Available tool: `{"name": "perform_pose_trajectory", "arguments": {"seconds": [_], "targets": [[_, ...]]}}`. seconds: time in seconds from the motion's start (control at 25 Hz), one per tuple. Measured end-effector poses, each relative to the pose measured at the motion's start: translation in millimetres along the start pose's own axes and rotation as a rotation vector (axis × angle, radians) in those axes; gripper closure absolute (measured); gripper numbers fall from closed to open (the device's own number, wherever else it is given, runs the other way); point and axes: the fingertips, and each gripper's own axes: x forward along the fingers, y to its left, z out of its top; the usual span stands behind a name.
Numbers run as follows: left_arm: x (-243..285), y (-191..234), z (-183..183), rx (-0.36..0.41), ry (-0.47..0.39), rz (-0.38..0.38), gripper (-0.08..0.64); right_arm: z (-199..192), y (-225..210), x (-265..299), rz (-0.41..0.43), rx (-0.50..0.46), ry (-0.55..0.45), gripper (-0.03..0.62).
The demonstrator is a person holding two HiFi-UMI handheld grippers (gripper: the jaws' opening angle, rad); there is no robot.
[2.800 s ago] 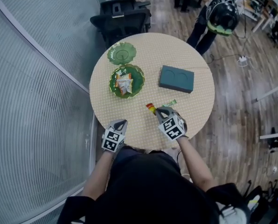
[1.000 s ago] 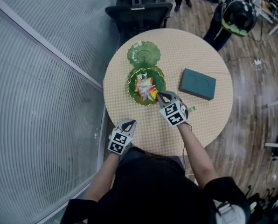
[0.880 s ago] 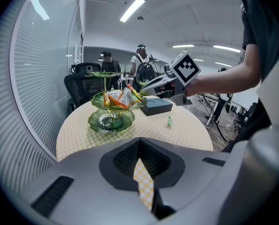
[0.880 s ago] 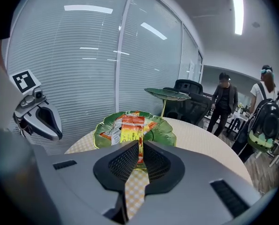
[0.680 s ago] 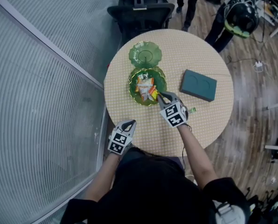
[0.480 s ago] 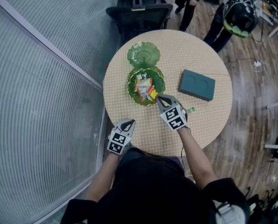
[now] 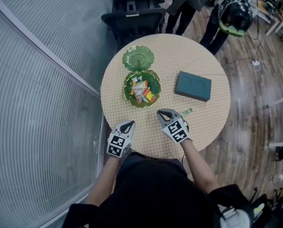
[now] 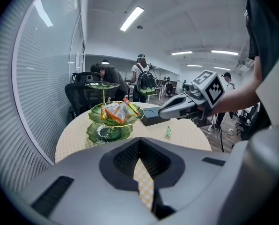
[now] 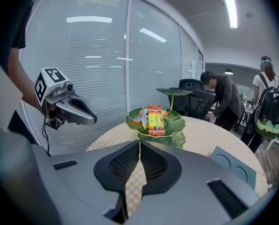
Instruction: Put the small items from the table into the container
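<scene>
While each gripper's jaws were pressed together on nothing, the left gripper [image 7: 127,124] hung by the near edge of the round surface [image 7: 198,56] and the right gripper [image 7: 161,113] a little further in. Just to the right gripper's right lay a small green candy [image 7: 186,111] on the surface. Beyond the grippers, snack packets [image 7: 142,92] sat in the green dish [image 7: 128,83].

Green item [image 7: 186,111] by rt hand-held gripper [image 7: 162,113]: too small to ID.

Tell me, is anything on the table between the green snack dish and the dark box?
Nothing. In the head view the tablecloth between the green dish and the dark box is bare. The little green candy lies beside the right claw.
</scene>
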Motion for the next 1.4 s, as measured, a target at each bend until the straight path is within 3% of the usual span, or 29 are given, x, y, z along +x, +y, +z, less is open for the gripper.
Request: {"name": "perform_pose_trajectory", "arguments": {"seconds": [0.56, 1.04, 1.4], "targets": [[-5.5, -24.1, -3.8, 0.009, -0.014, 0.023, 0.558, -21.9, 17.9, -32.2, 0.031, -0.025, 0.015, 0.563], [-10.6, -33.5, -7.8, 0.068, -0.003, 0.059, 0.558, -38.9, 40.0, -43.0, 0.081, -0.045, 0.036, 0.563], [-9.1, -40.3, -3.2, 0.057, -0.036, 0.057, 0.558, -48.2, 41.2, -47.0, 0.085, -0.042, 0.043, 0.563]]}}
